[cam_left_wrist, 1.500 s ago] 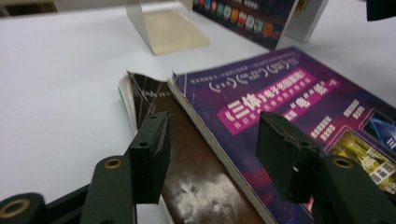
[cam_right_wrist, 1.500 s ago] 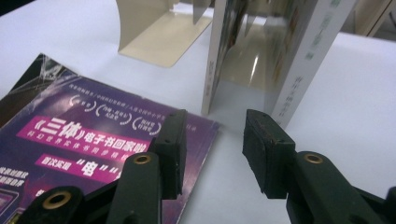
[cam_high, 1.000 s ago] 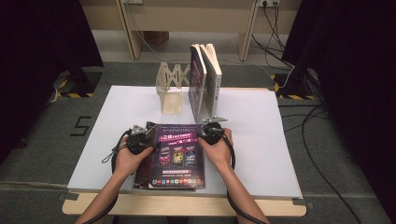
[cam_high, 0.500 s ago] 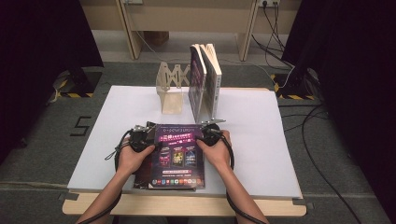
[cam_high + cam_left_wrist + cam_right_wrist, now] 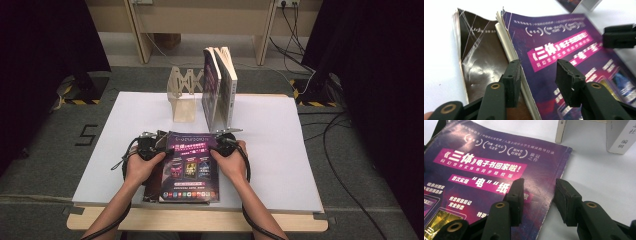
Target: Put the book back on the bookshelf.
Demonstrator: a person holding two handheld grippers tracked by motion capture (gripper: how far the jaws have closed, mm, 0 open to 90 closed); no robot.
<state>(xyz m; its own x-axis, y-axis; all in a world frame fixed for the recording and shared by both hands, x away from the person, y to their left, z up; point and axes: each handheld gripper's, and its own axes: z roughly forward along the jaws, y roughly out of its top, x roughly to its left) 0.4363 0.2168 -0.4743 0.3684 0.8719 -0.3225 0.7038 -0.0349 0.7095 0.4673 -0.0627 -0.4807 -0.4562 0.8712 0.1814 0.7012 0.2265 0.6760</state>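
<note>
A purple-covered book (image 5: 190, 167) lies flat near the table's front, on top of a dark brown book (image 5: 151, 177) that sticks out at its left. My left gripper (image 5: 152, 148) is open at the purple book's left edge. In the left gripper view (image 5: 537, 75) one jaw stands over the dark book (image 5: 477, 62) and the other over the purple cover (image 5: 564, 45). My right gripper (image 5: 225, 145) is open at the book's right edge. In the right gripper view (image 5: 539, 192) its jaws straddle that edge, one over the cover (image 5: 486, 167) and one over the table.
Two books (image 5: 220, 90) stand upright at the back of the white table (image 5: 280, 145), next to a wooden bookend (image 5: 182, 95). Their lower edges (image 5: 619, 137) show just beyond the purple book. Cables trail on the floor at the right.
</note>
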